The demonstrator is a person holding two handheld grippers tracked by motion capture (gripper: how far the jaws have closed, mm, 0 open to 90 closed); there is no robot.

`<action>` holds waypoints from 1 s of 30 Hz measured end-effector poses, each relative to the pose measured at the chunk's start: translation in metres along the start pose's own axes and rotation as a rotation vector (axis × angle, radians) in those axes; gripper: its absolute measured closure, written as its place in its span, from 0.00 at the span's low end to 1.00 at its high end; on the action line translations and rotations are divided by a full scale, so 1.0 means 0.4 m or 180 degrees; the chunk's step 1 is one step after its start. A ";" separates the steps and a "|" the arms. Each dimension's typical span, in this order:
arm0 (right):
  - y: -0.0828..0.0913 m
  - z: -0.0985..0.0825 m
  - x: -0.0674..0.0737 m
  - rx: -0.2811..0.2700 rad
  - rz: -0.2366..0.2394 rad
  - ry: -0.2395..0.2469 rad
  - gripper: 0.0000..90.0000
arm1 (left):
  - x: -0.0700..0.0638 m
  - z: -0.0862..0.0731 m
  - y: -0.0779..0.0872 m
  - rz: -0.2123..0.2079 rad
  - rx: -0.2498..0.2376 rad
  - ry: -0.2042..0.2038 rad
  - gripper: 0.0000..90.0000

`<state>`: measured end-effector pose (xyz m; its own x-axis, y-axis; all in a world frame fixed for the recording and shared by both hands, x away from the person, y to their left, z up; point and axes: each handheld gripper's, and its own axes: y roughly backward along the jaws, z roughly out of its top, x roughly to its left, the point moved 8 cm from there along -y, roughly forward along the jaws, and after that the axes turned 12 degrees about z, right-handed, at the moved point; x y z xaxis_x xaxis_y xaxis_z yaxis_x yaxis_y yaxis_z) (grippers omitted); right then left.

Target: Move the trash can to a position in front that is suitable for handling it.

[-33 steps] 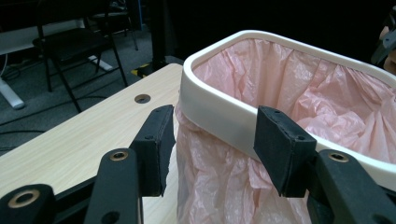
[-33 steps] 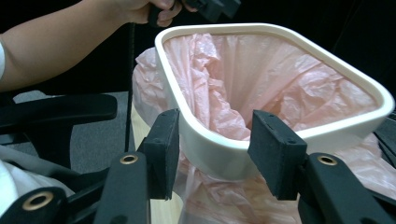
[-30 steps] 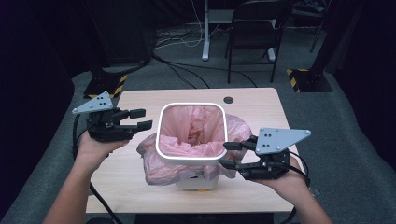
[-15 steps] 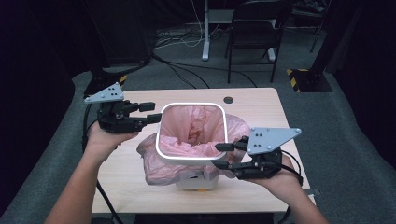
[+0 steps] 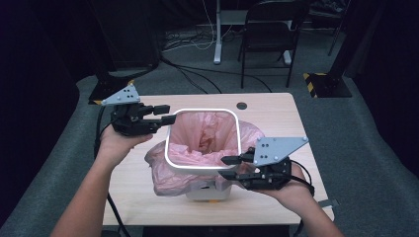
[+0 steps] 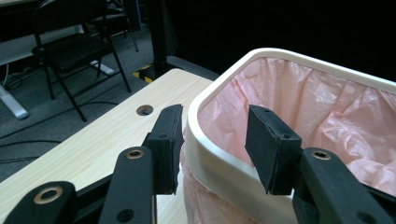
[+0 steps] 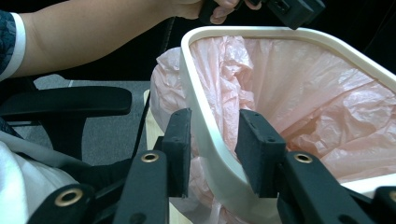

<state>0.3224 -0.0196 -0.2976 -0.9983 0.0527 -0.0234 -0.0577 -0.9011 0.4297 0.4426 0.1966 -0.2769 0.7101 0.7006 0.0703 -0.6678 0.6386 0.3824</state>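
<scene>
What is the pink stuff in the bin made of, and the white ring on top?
The pink liner looks like thin plastic film: crinkled, faintly see-through, bunching below the rim. The white ring seems hard moulded plastic, smooth with a soft sheen. The table shows pale wood grain, maybe laminate.

A white-rimmed bin (image 5: 202, 165) holds a pale pink bag (image 5: 205, 136). The surface (image 5: 276, 108) is light wood grain. Both grippers' fingers (image 6: 166, 140) are black, their top plates (image 5: 276, 148) grey.

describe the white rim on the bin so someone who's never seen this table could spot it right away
On the light wooden table stands a small bin lined with a pink bag. The white rim is the rounded-square ring around its top, the one smooth, bright band above crinkled pink plastic.
</scene>
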 end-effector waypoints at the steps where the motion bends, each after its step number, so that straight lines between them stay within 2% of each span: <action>1: -0.002 -0.001 0.000 0.0009 0.0009 -0.0002 0.73 | 0.000 0.000 -0.003 -0.0002 0.0000 -0.0001 0.61; 12: -0.011 0.001 -0.006 0.0011 0.0010 -0.0009 0.82 | -0.003 0.001 -0.032 -0.0014 0.0060 -0.0061 0.64; 20: -0.021 0.002 -0.009 0.0022 0.0071 -0.0013 0.81 | 0.002 -0.004 -0.052 -0.0013 0.0130 -0.0068 0.67; 30: -0.034 0.001 -0.013 0.0030 0.0105 -0.0008 0.81 | 0.000 -0.006 -0.067 -0.0049 0.0140 -0.0063 0.67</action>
<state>0.3284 -0.0074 -0.3032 -0.9997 0.0241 -0.0067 -0.0246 -0.8983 0.4387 0.4601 0.1802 -0.2892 0.7249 0.6840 0.0821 -0.6466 0.6343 0.4238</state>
